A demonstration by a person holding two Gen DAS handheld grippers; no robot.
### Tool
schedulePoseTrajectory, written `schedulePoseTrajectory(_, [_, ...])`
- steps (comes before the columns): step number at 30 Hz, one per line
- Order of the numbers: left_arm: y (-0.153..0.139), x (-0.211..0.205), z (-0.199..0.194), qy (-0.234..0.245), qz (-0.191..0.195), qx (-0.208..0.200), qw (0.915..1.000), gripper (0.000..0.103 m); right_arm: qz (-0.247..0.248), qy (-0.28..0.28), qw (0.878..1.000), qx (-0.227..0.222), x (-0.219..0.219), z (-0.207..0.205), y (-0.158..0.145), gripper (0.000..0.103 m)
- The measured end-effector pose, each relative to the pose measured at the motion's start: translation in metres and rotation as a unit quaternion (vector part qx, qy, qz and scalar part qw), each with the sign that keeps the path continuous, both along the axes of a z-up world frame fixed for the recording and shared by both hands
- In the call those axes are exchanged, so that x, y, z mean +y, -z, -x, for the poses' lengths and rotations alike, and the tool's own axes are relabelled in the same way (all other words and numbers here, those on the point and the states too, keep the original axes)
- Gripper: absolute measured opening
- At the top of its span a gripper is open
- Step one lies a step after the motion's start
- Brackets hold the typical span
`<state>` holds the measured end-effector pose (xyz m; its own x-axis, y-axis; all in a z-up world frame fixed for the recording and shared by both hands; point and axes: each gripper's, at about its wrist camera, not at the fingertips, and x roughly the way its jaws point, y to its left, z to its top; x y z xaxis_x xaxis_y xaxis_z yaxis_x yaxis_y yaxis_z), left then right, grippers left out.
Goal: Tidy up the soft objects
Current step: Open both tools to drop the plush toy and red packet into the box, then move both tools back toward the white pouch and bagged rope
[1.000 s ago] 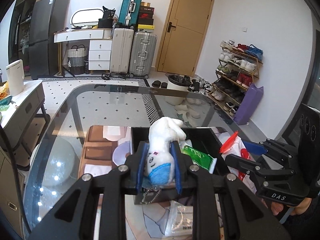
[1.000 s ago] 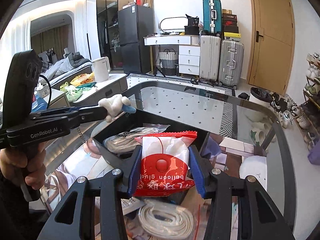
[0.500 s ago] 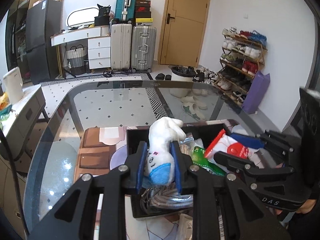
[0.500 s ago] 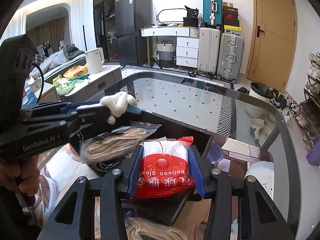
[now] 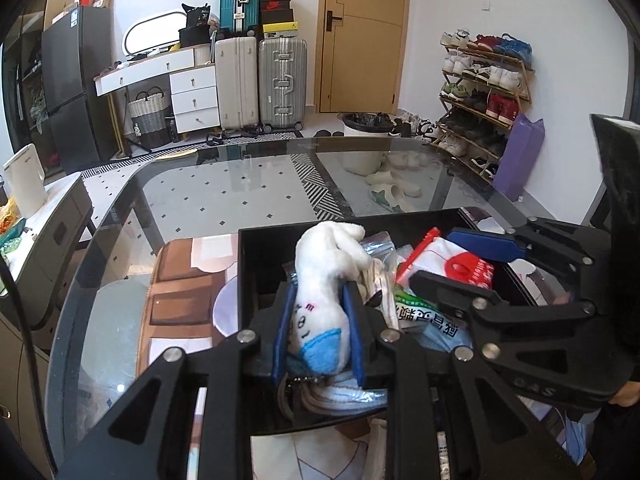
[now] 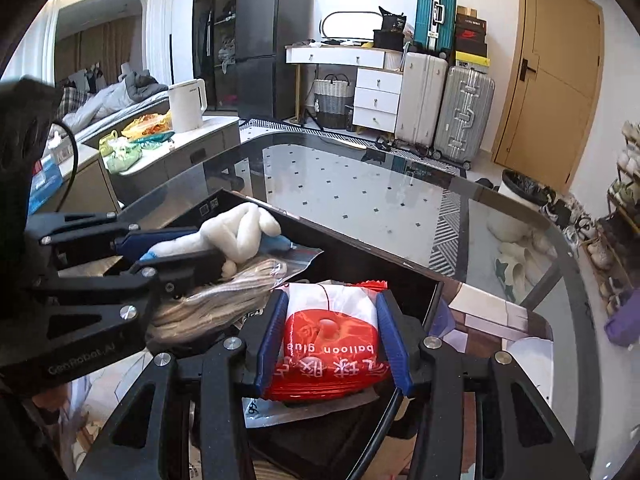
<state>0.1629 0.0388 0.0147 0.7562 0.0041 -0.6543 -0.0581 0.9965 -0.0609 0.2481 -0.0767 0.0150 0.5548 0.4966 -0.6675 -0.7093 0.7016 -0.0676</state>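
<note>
My left gripper [image 5: 318, 300] is shut on a white plush toy [image 5: 326, 276] with a blue patch, held low inside the black box [image 5: 260, 256]. It also shows in the right wrist view [image 6: 236, 236]. My right gripper [image 6: 332, 320] is shut on a red and white balloon glue packet [image 6: 330, 340], held over the right part of the same box [image 6: 384, 264]; the packet shows in the left wrist view [image 5: 452, 264]. Inside the box lie a clear bag of pale cord [image 6: 224, 292] and a green packet [image 5: 416, 312].
The box stands on a glass table [image 5: 224, 200] with a brown mat [image 5: 180, 288] to its left. More bags and papers lie on the table near me [image 5: 344, 448]. Suitcases [image 5: 260, 80], a desk, a door and a shoe rack [image 5: 480, 88] stand behind.
Both grippers have moved forward and down over the box. The plush toy and the glue packet now sit lower, among the bags in the box. Both grips stay shut.
</note>
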Motion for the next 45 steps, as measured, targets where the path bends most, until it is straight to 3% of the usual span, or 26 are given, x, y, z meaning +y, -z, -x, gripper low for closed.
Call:
schedulePoseTrajectory(3, [-0.003, 0.003, 0.002, -0.001, 0.005, 0.002, 1.0, 0.032, -0.004, 0.001, 1.0, -0.014, -0.008, 0.009, -0.006, 0.052])
schedulePoseTrajectory(6, [-0.009, 0.002, 0.009, 0.0, 0.008, -0.006, 0.9999, 0.053, -0.002, 0.01, 1.0, -0.027, -0.021, 0.016, -0.011, 0.072])
schedulePoseTrajectory(7, [-0.012, 0.002, 0.014, 0.004, 0.01, -0.011, 0.9999, 0.055, -0.005, 0.013, 0.999, -0.029, -0.027, 0.02, -0.013, 0.082])
schedulePoseTrajectory(11, [-0.018, 0.0, 0.027, 0.007, 0.003, -0.014, 0.9999, 0.057, -0.016, 0.025, 0.999, -0.014, -0.053, 0.032, -0.017, 0.098])
schedulePoseTrajectory(14, [-0.019, -0.004, 0.038, 0.009, 0.001, -0.014, 0.9999, 0.063, -0.03, 0.033, 0.999, 0.006, -0.074, 0.039, -0.016, 0.102])
schedulePoseTrajectory(16, [-0.019, -0.004, 0.046, 0.005, 0.003, -0.015, 0.9999, 0.097, -0.032, 0.039, 0.999, 0.018, -0.086, 0.043, -0.013, 0.102])
schedulePoseTrajectory(17, [-0.019, -0.004, 0.052, 0.0, 0.001, -0.023, 0.9997, 0.101, -0.03, 0.042, 0.998, 0.021, -0.09, 0.045, -0.011, 0.102])
schedulePoseTrajectory(25, [-0.013, -0.006, 0.077, 0.005, 0.027, -0.008, 0.9996, 0.103, -0.029, 0.039, 0.997, 0.053, -0.115, 0.058, 0.004, 0.103])
schedulePoseTrajectory(30, [-0.01, -0.012, 0.09, 0.01, 0.042, -0.002, 0.9991, 0.103, -0.005, 0.017, 0.997, 0.074, -0.099, 0.06, 0.012, 0.103])
schedulePoseTrajectory(45, [0.004, -0.028, 0.105, 0.022, 0.025, 0.017, 0.9993, 0.103, 0.037, -0.028, 0.993, 0.108, -0.076, 0.074, 0.034, 0.103])
